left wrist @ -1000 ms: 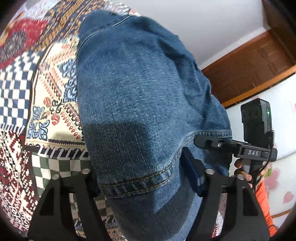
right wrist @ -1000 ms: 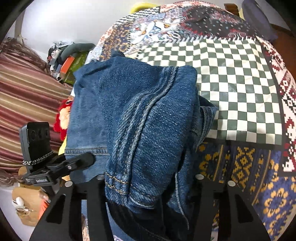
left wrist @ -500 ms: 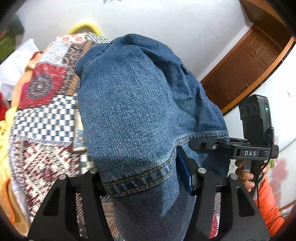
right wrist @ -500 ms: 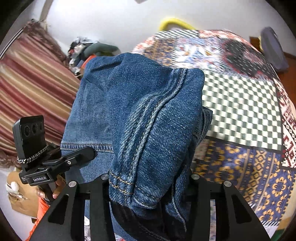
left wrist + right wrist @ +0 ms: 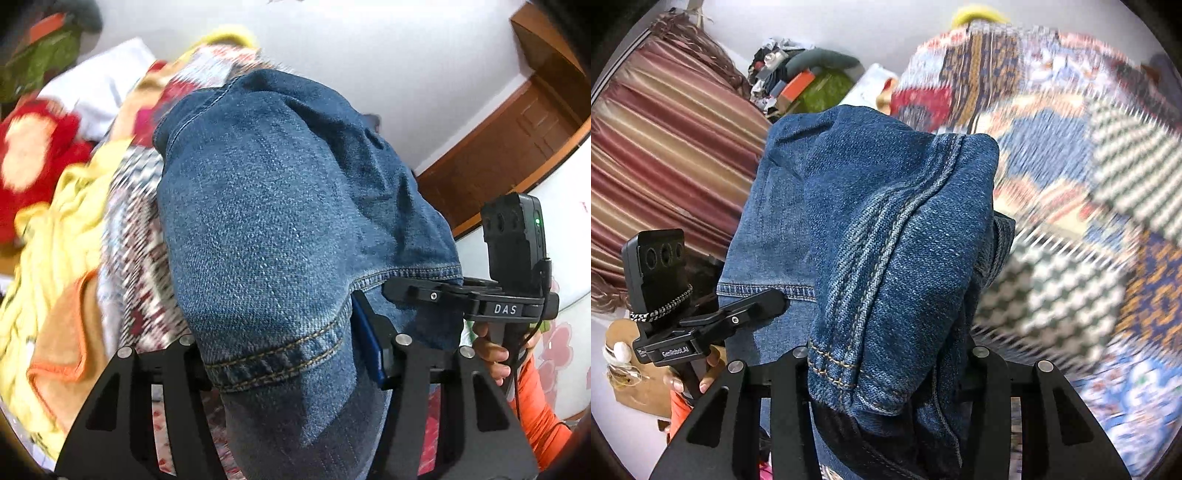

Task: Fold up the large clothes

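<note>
The jeans (image 5: pixel 280 221) are mid-blue denim, bunched thick and lifted clear of the patchwork bedspread (image 5: pixel 1071 229) behind them. On my left side a hemmed edge with orange double stitching (image 5: pixel 280 356) lies across the bundle. On my right side the denim is folded over itself several layers deep, with a faded seam (image 5: pixel 882 236) running down to another stitched hem (image 5: pixel 846 373).

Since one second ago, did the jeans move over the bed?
Yes. The jeans travelled toward the yellow blanket at the quilt edge, with both grippers shut on them.
</note>
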Demonstrator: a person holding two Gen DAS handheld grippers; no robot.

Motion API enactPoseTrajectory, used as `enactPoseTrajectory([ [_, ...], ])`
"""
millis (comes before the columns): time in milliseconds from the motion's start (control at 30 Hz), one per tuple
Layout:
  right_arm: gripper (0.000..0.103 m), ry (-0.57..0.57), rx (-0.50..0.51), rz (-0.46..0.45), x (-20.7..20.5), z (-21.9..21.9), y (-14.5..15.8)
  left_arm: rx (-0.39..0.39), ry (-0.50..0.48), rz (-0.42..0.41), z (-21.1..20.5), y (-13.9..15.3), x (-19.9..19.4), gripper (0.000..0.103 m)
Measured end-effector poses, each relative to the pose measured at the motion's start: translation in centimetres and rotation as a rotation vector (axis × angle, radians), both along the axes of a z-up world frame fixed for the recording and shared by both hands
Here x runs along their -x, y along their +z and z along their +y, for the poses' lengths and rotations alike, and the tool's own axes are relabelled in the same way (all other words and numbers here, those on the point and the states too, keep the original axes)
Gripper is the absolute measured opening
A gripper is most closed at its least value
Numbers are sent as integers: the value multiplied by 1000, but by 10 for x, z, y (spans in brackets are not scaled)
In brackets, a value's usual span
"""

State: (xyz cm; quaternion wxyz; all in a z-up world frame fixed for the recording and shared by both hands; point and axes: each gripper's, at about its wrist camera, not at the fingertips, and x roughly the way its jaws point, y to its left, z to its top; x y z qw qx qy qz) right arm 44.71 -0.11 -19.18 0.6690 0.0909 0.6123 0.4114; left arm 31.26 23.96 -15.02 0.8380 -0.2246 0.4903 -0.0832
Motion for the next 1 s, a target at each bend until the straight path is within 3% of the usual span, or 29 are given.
enactPoseTrajectory([
  [200,42,6,33,167,28,36,-73,41,45,116,33,-69,29,59],
  [367,42,49,67,97,37,50,-83,209,115,146,56,-120,43,64],
  [467,46,93,101,62,40,56,-86,231,125,137,59,-137,48,70],
  [633,53,150,114,44,37,60,-94,166,114,114,55,-140,60,80],
  [800,60,186,150,0,37,53,-78,-7,109,72,48,-120,73,81],
  [900,73,190,203,-97,40,47,-63,-91,113,71,43,-107,82,81],
  [1000,73,220,237,-200,47,38,-46,-136,133,74,41,-94,91,81],
])
